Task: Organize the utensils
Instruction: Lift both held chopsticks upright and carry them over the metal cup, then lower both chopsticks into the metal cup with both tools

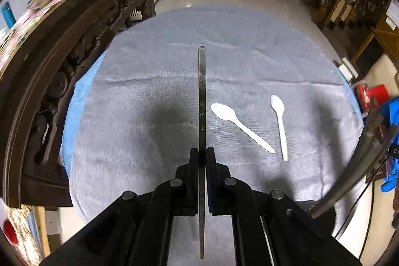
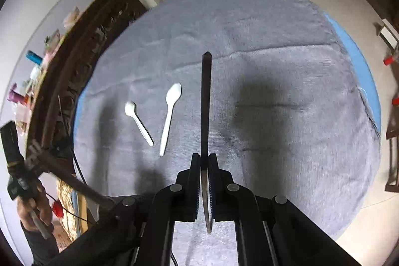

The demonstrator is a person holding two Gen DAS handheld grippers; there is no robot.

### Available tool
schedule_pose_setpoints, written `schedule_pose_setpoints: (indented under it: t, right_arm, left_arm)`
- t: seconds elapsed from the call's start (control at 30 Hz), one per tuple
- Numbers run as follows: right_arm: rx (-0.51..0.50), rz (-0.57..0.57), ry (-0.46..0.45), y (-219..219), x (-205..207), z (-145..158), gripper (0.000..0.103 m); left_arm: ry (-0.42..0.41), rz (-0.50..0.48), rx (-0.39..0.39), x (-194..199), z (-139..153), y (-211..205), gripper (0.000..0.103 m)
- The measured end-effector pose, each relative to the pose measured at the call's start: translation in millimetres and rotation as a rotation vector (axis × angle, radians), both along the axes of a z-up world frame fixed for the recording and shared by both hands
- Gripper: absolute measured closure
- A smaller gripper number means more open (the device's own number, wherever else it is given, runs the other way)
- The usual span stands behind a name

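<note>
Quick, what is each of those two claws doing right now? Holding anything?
Left gripper: jaws shut on a dark chopstick with gold lettering.
Right gripper: jaws shut on a second dark chopstick.

Both tongs (image 1: 202, 156) (image 2: 204, 161) clamped shut.

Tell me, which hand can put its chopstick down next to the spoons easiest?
Probably left. The left chopstick looks almost against the bigger spoon; the right chopstick shows a wider gap. Both jaws are shut on chopsticks.
</note>
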State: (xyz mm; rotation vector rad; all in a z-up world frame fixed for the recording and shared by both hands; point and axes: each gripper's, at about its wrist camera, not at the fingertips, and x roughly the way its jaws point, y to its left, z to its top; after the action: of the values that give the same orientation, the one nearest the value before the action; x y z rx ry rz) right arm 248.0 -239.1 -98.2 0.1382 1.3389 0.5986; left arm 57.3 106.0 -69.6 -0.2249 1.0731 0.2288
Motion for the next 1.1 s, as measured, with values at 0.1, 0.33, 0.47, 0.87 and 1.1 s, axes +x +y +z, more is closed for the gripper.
schedule_pose_setpoints:
  t: [0.1, 0.33, 0.47, 0.87, 1.1]
  right_arm:
    - [0.054, -0.047, -0.026, -12.2, -12.8, 6.4, 0.096]
    - [0.144, -0.118, -0.092, -30.6, -37.3, 23.2, 0.096]
    - [0.180, -0.136, -0.142, -34.5, -50.4, 38.2, 0.096]
    - [0.204, -0.123, -0.279, -38.6, -80.4, 83.6, 0.096]
    - [0.244, -0.119, -0.347, -46.2, -96.8, 115.9, 0.096]
  left_arm:
    - [-0.045, 0.025, -0.028, -15.6, 9.2, -1.6, 0.098]
    - [-0.176, 0.095, -0.107, -46.9, 31.5, 1.1, 0.098]
    - [-0.249, 0.116, -0.135, -61.9, 48.9, -3.8, 0.098]
    - [-0.442, 0.116, -0.201, -82.5, 89.1, -24.4, 0.098]
    - [-0.506, 0.119, -0.205, -84.1, 96.4, -35.3, 0.098]
